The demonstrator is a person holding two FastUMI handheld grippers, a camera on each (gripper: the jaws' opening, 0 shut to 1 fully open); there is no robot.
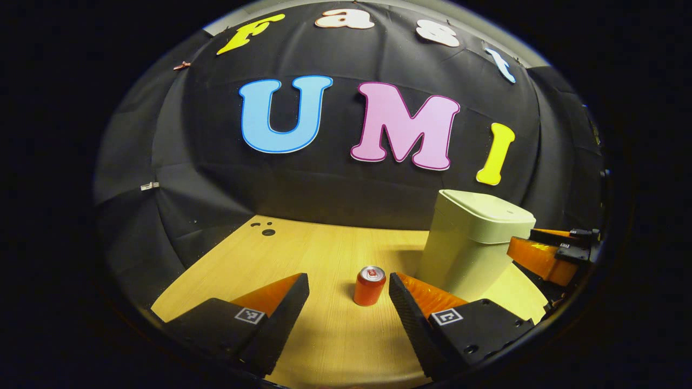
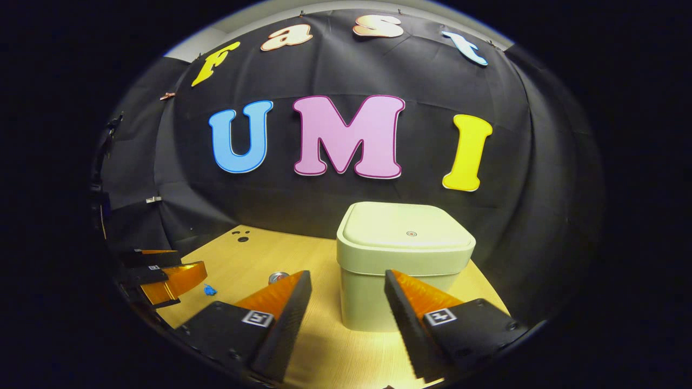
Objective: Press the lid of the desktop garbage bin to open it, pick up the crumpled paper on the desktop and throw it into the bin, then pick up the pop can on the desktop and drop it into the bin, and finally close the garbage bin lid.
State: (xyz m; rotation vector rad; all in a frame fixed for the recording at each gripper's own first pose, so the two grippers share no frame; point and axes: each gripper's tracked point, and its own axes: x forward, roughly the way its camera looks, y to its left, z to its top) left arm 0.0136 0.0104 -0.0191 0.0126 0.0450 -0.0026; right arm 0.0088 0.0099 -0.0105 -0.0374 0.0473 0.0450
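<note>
A red pop can (image 1: 370, 286) stands upright on the wooden desktop (image 1: 324, 254), just ahead of my left gripper (image 1: 348, 281), whose fingers are open and hold nothing. The pale green bin (image 1: 476, 243) stands to the can's right with its lid (image 2: 405, 229) down. My right gripper (image 2: 347, 275) is open and empty, pointing straight at the bin (image 2: 403, 270) from close by. A small blue crumpled paper (image 2: 210, 290) lies on the desk at the left, near the left gripper (image 2: 162, 273). The can's top (image 2: 278, 277) peeks out behind my right gripper's left finger.
The black cloth wall stands close behind the bin. A few small dark holes (image 1: 267, 232) mark the desk's far left corner. The right gripper (image 1: 546, 251) sits beside the bin at the desk's right edge. Bare wood lies between can and wall.
</note>
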